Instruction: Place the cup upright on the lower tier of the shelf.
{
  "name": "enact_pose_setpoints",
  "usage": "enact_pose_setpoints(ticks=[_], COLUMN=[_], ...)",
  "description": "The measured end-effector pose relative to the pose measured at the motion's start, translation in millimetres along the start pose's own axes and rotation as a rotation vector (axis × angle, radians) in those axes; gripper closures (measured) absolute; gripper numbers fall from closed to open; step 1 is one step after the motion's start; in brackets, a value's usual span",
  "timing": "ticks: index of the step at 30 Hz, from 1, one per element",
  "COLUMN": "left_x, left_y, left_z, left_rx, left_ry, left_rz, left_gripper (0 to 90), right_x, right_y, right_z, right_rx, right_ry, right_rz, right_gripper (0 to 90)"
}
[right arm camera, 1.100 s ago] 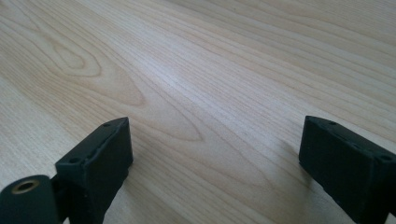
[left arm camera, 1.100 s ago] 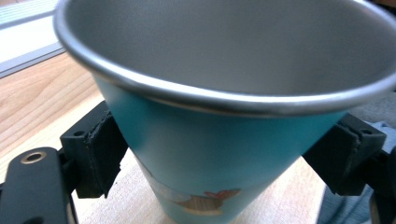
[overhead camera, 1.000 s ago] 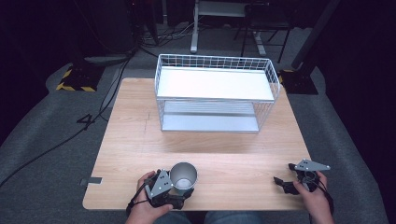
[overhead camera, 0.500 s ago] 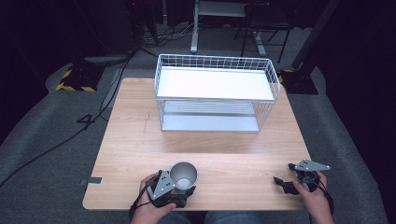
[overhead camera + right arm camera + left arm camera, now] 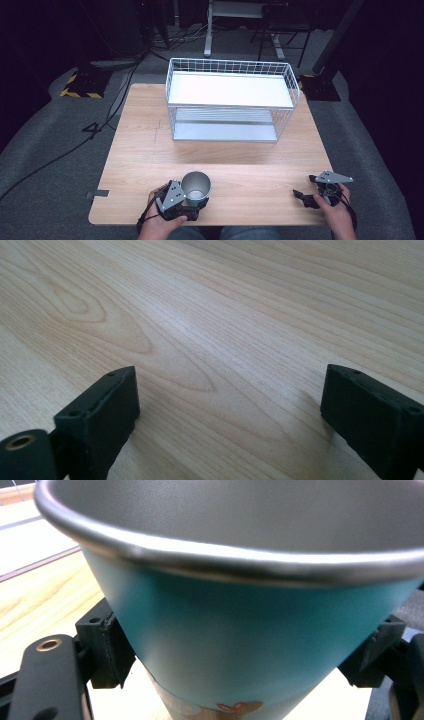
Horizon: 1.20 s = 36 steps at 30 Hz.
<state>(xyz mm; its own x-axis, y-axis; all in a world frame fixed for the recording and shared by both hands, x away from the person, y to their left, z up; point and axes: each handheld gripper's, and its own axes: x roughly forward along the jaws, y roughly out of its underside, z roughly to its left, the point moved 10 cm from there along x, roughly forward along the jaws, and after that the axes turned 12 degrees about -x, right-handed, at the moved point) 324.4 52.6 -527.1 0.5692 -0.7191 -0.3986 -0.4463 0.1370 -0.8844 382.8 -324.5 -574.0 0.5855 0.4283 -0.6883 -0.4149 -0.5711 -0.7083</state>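
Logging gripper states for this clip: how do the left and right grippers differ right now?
The left gripper is shut on the teal metal cup, its jaws pressed to the cup's sides; the right gripper is open, with bare wooden table between its jaws. The left sits near the table's front middle, the right near its front right corner. Both are hand-held, low over the table, short of the white wire rack.

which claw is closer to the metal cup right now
Left. The left claw has its jaws on either side of the cup, pressed against its teal wall. The right claw sits open over bare table, well off to the cup's right.
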Motion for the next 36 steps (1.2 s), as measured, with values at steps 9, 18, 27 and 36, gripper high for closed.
enact_pose_setpoints(ticks=[9, 18, 27, 36], left_x=[-5.1, -5.2, 2.3, 19.4], left_y=[-23.2, -47.1, -72.3, -91.1], left_z=[-1.6, 0.8, 6.1, 19.3], left_rx=[-0.004, 0.0, -0.004, -0.007], left_ry=[0.008, 0.021, 0.02, -0.005], left_rz=[-0.003, -0.014, -0.01, -0.034], left_gripper=[18.5, 18.4, 18.4, 18.4], right_x=[3.4, 3.6, 3.6, 3.6], right_y=[0.2, 0.1, 0.2, 0.1], right_z=[-0.1, -0.2, -0.2, -0.2], right_rx=[0.011, 0.011, 0.011, 0.011], right_ry=[0.003, 0.003, 0.003, 0.004], right_rz=[0.021, 0.02, 0.02, 0.02], right_gripper=[0.0, 0.0, 0.0, 0.1])
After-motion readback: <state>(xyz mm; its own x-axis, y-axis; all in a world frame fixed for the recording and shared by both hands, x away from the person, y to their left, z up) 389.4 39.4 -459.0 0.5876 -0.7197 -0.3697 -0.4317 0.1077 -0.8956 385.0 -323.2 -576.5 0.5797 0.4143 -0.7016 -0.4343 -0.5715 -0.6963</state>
